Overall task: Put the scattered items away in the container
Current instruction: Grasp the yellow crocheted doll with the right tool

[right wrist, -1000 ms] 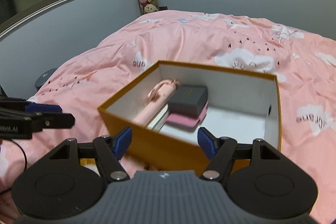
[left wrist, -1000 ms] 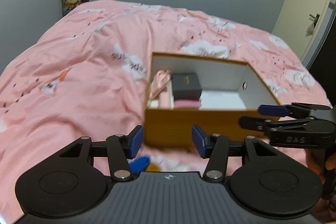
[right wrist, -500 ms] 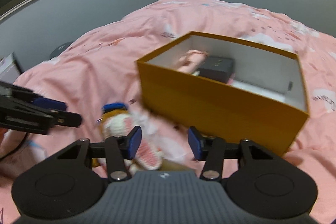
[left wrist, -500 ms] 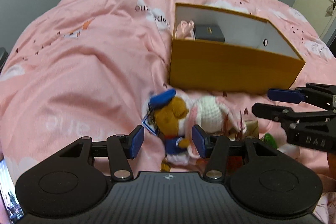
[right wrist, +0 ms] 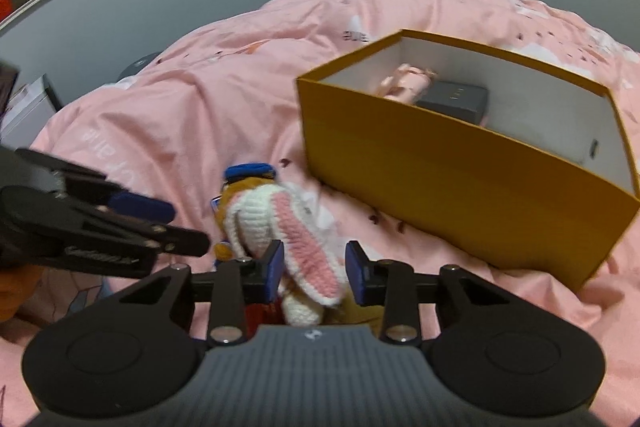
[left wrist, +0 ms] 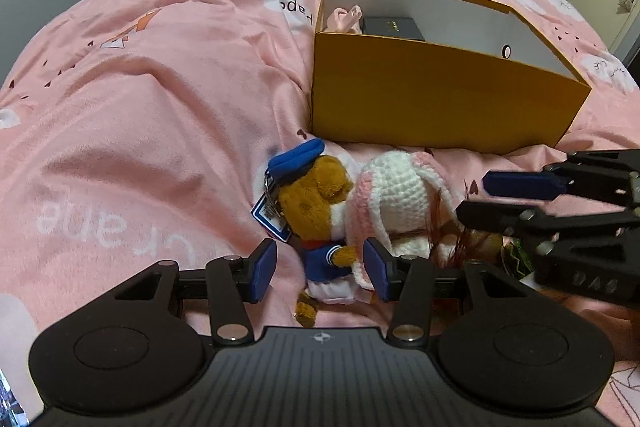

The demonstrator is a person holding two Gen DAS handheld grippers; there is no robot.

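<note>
A: Where are the toys?

B: A bear with a blue cap (left wrist: 316, 205) and a knitted bunny (left wrist: 400, 203) lie side by side on the pink blanket (left wrist: 132, 115), near the yellow box (left wrist: 436, 99).

A: What is in the box?

B: A black case (left wrist: 392, 29) and something pink (left wrist: 344, 19).

A: What are the grabbers doing?

B: The left gripper (left wrist: 320, 269) has its fingers wide apart around the bear's legs. The right gripper (right wrist: 314, 269) is spread too, with the bunny's ear between its fingers, not squeezed.
</note>
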